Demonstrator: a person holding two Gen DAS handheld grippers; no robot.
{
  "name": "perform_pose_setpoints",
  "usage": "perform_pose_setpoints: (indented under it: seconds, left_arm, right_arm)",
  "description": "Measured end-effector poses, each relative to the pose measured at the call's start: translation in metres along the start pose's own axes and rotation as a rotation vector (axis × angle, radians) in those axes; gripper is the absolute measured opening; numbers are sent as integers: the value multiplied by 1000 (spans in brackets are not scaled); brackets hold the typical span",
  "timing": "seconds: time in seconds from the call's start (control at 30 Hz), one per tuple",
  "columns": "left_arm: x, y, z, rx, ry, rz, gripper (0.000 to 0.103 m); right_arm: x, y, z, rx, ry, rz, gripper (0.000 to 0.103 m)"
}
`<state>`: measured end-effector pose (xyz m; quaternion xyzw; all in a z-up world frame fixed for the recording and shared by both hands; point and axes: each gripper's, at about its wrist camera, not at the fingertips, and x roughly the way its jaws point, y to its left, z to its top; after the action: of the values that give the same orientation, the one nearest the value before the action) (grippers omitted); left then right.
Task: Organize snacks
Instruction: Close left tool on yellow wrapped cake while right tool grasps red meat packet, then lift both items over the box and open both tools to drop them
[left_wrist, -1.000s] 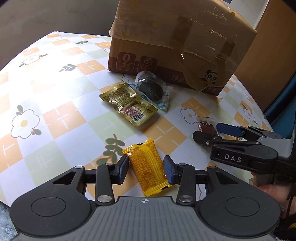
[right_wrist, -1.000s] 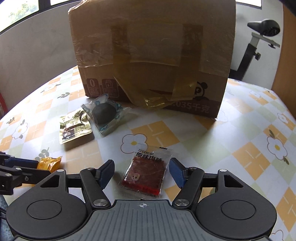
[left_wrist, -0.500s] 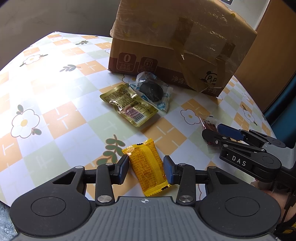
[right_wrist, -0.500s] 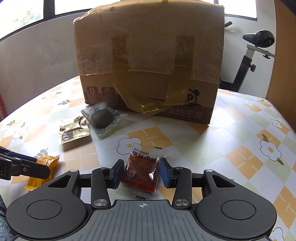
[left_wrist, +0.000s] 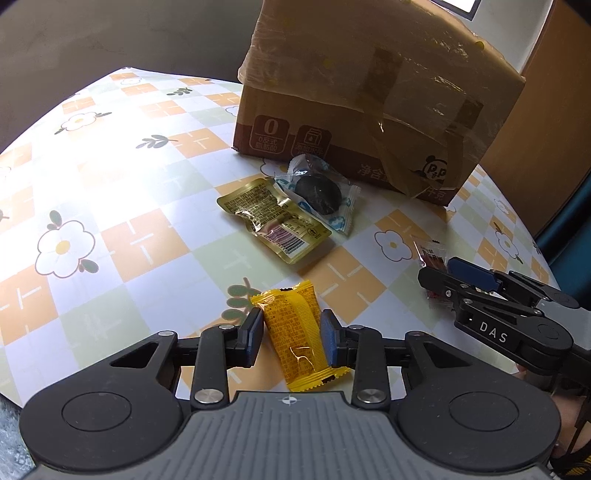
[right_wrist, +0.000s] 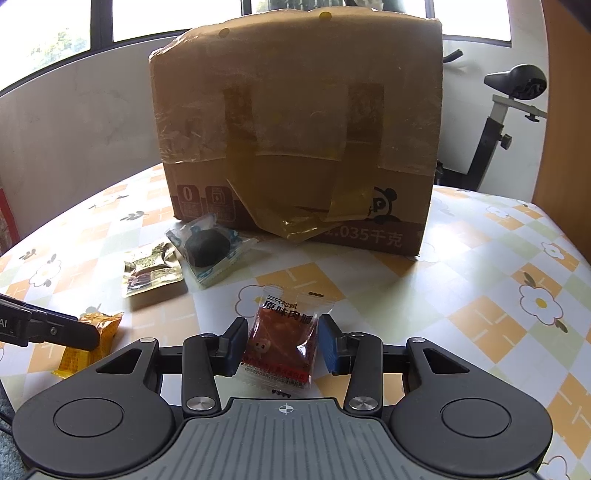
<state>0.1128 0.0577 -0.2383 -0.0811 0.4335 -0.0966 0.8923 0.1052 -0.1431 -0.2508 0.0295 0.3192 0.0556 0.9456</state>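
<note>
Counter with a checked, flowered cover carries everything in sight. At the left, the left claw has just been closing on a yellow snack packet, and its blue pads now press the packet's two long sides; the packet lies lengthwise between them, its near end reaching toward the claw's body. Beyond it, toward the middle of the counter, a gold foil pouch lies flat with its printed side up. Just to the right of the pouch, overlapping its far corner, sits a clear wrapper with a dark round snack inside. Behind these two stands a large cardboard box, wrapped in clear film and strapped with brownish tape, its near bottom edge close to the dark snack. Farther right, the right claw is clamped on a red meat-snack packet, both pads touching the clear wrapper's sides; the packet's printed top edge juts past the fingertips toward the box. At the far right, beyond the counter, an exercise bike stands by a white wall.
</note>
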Motion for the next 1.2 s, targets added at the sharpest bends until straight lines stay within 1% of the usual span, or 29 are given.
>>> perform_pose_setpoints:
  seconds: [0.17,0.23,0.3,0.33,0.37,0.4,0.43,0.47,0.5,0.57,0.6,0.67,0.7,0.77,0.83,0.97,1.03,1.2]
  left_arm:
    - [12,7,15,2,0,4,35]
    - [16,11,22,-16,1,11,35]
    - [17,16,27,-57,3,0,37]
    - [15,16,28,-74,2,-18,43]
    - [13,13,29,-70,1,-20,48]
    - [12,9,28,-54,1,-4,59]
    - [12,2,27,-30,0,18,63]
    - [14,-2,26,-7,2,32,63]
    - [17,-6,24,13,8,49,63]
    - [23,-10,24,21,20,92,61]
    - [26,-10,23,23,22,110,58]
    - [27,-13,22,37,6,135,56]
    - [27,-15,22,43,4,143,53]
    - [24,-12,22,42,-11,162,41]
    - [19,-6,23,9,-24,140,36]
    - [9,-1,18,-45,-41,96,35]
    - [4,-2,18,-52,-55,88,35]
    - [-10,-6,22,-40,-122,77,35]
  right_arm:
    - [2,3,0,-13,6,-1,39]
    - [2,3,0,-15,7,-2,39]
    - [2,2,0,-12,9,-3,39]
    - [2,2,0,-11,9,-2,39]
    - [3,2,0,-10,9,-2,39]
    - [2,2,0,-11,9,-1,39]
    - [3,2,0,-12,9,0,39]
    - [3,2,0,-15,10,2,39]
    - [3,2,-1,-17,10,4,39]
    - [2,2,-1,-21,3,9,39]
    - [1,2,-1,-19,1,12,39]
    - [0,1,-1,-12,-3,15,39]
    - [0,0,-1,-8,-4,17,39]
    - [0,-1,0,-3,-5,18,39]
    - [0,-1,0,-2,-6,19,39]
    - [-2,-2,0,8,-12,21,39]
    - [-2,-3,0,13,-13,22,39]
    - [-5,-4,0,21,-29,28,39]
